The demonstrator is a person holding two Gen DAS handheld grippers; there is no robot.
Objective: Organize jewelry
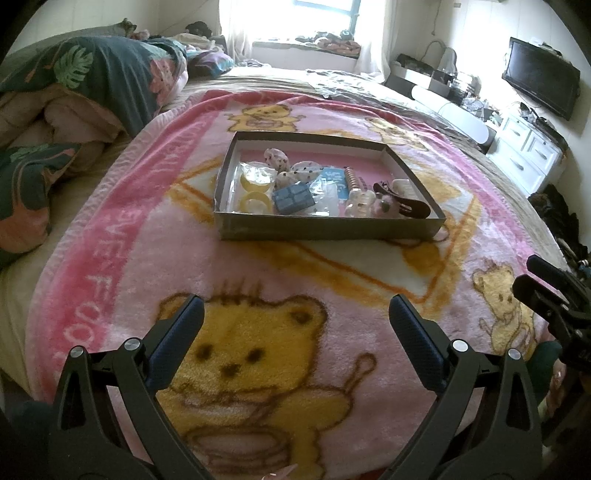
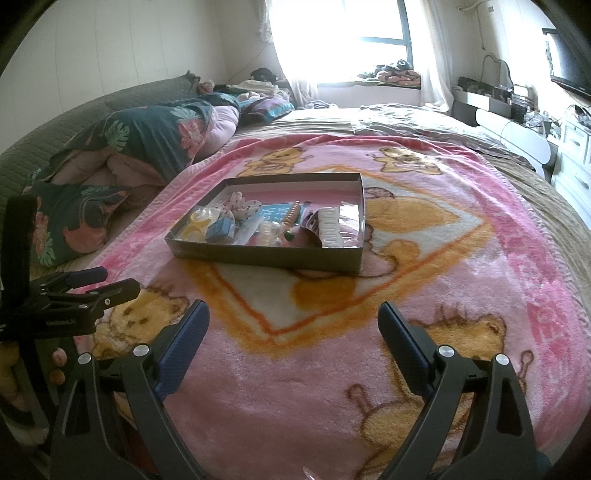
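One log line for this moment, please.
left gripper: open, empty | right gripper: open, empty | jewelry box: on blanket, untouched

Window (image 2: 354, 33): bright, overexposed daylight
Walls (image 2: 129, 44): pale
Bed (image 1: 332, 85): pink bear blanket (image 1: 295, 280)
Television (image 1: 541, 83): above white drawers (image 1: 528, 151)

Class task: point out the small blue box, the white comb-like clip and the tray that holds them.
small blue box (image 1: 293, 197): left wrist view, on its top face.
white comb-like clip (image 2: 332, 225): right wrist view, on its toothed body.
tray (image 2: 266, 254): right wrist view, on its near outer wall.
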